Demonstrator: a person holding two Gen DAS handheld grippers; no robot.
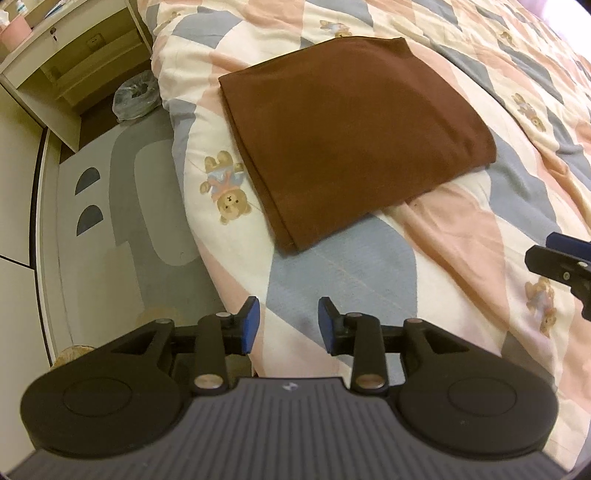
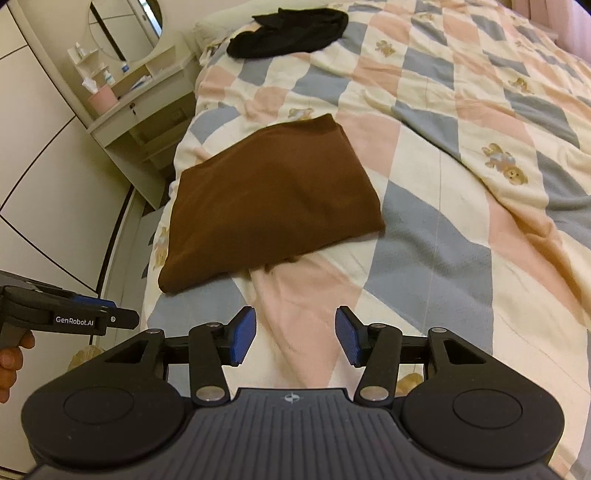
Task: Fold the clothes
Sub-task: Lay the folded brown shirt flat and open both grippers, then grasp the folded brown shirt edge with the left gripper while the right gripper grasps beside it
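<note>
A brown garment [image 1: 347, 140] lies folded into a flat rectangle on the checked bedspread [image 1: 461, 221]; it also shows in the right wrist view [image 2: 269, 199]. My left gripper [image 1: 288, 325] is open and empty, held above the bed's near edge, short of the garment. My right gripper [image 2: 295, 339] is open and empty, also short of the garment's near edge. The right gripper's tip shows at the right edge of the left wrist view [image 1: 561, 258]; the left gripper shows at the left of the right wrist view [image 2: 74, 317]. A black garment [image 2: 288, 33] lies crumpled at the far end of the bed.
A white bedside cabinet [image 2: 144, 110] with a pink cup [image 2: 101, 98] and a round mirror [image 2: 125, 26] stands left of the bed. A grey patterned floor mat [image 1: 122, 206] and a plastic-wrapped bundle [image 1: 135, 96] lie on the floor beside the bed.
</note>
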